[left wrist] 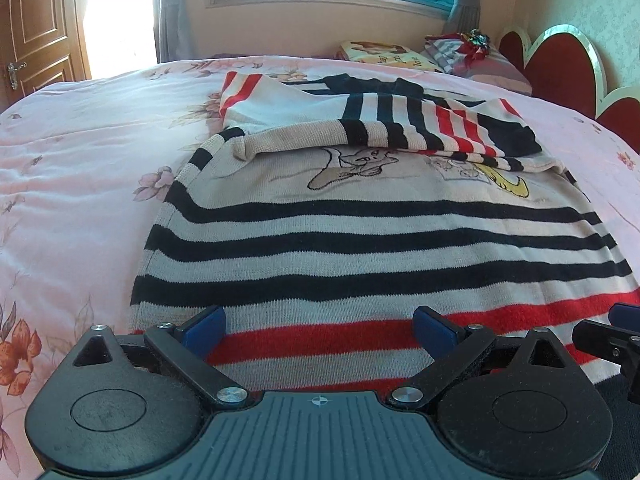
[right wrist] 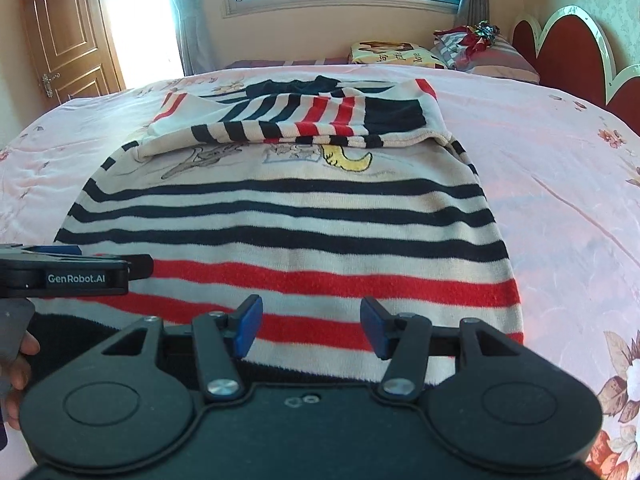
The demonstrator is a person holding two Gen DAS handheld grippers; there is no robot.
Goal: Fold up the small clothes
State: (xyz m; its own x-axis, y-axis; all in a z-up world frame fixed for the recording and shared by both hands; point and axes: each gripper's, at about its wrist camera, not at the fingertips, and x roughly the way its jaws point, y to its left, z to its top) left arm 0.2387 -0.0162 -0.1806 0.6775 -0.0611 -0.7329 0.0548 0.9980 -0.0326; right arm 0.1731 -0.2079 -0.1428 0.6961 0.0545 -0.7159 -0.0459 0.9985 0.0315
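Note:
A small knitted sweater (left wrist: 360, 232) (right wrist: 288, 216) lies flat on the bed, cream with dark navy and red stripes and a cartoon picture across the chest. Both sleeves are folded in over its top part. My left gripper (left wrist: 320, 324) hovers over the red-striped hem, jaws wide apart, nothing between the blue pads. My right gripper (right wrist: 312, 326) is open over the hem's right half, with only the cloth lying below it. Each gripper shows at the edge of the other's view.
The pink flowered bedspread (left wrist: 80, 168) (right wrist: 560, 200) spreads to both sides of the sweater. Pillows and folded clothes (right wrist: 460, 50) lie at the far right by the red headboard (right wrist: 572, 52). A wooden door (left wrist: 36, 28) and a window stand behind. A hand (right wrist: 20, 364) shows at the left edge.

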